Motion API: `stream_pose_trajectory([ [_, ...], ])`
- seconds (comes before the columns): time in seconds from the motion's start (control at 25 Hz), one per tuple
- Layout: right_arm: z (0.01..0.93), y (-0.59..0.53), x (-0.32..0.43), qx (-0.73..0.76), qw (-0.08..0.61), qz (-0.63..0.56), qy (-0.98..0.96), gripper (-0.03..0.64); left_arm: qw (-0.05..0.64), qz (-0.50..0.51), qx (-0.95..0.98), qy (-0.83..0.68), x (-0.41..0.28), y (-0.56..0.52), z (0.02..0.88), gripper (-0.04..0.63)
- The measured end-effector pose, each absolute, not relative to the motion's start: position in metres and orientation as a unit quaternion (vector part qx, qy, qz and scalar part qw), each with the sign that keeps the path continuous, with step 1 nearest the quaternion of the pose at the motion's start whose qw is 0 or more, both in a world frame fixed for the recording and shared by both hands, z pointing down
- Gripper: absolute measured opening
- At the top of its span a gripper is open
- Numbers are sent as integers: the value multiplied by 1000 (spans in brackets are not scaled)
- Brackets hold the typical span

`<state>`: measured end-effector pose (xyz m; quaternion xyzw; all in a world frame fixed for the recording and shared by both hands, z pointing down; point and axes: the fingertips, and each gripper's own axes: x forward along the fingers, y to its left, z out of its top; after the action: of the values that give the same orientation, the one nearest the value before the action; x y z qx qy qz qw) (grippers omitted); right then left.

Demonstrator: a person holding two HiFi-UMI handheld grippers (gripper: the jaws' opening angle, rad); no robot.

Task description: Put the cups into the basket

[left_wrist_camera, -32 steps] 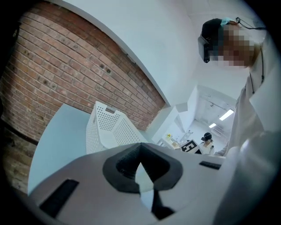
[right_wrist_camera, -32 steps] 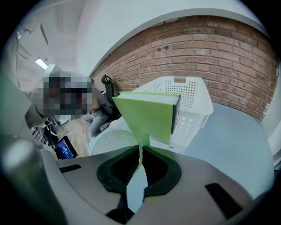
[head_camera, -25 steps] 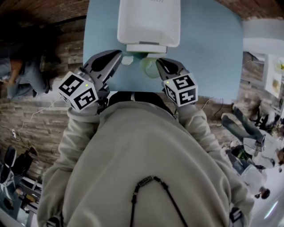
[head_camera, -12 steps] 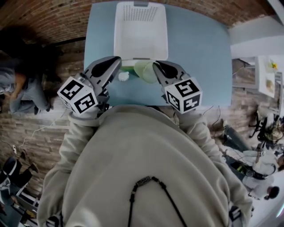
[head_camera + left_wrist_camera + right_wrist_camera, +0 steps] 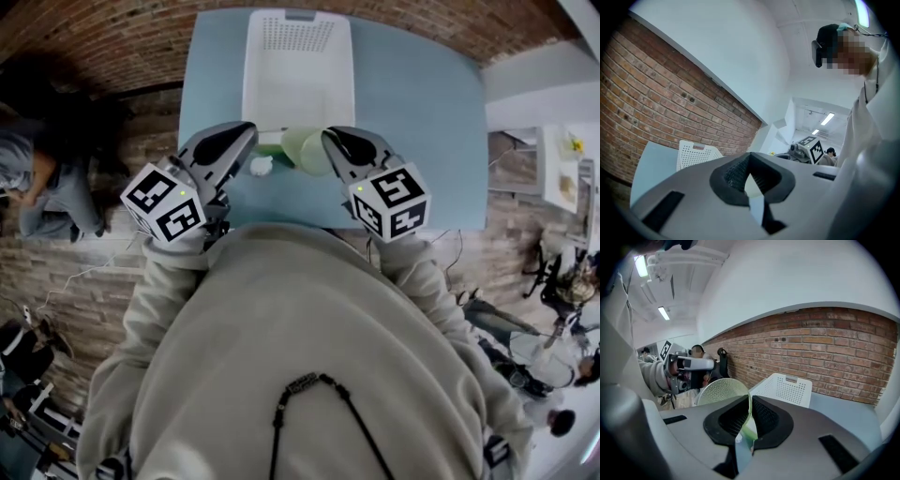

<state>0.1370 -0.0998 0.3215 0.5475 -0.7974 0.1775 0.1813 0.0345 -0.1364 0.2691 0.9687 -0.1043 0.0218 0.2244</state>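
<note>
The green cup rose, partly hiding the basket rim.

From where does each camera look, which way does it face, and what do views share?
Head view: on the person's head, looking steeply down at the blue table; sweater, left tongs and right tongs show.
Left gripper view: rides the left tongs, looking along them, shut on a white cup.
Right gripper view: rides the right tongs, shut on the green cup.
All three share the white basket.
</note>
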Motion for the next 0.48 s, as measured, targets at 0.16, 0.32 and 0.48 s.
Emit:
stream_pose_trajectory([
  [0.16, 317, -110, 133, 540, 181, 174, -803, 34, 225, 19, 968, -109, 35, -142, 267, -3],
  [0.32, 317, -118, 126, 532, 185, 170, -809, 35, 229, 21, 967, -108, 36, -144, 269, -3],
  [0.48, 320, -126, 130, 530, 184, 176, -809, 35, 230, 26, 967, -109, 38, -151, 273, -3],
])
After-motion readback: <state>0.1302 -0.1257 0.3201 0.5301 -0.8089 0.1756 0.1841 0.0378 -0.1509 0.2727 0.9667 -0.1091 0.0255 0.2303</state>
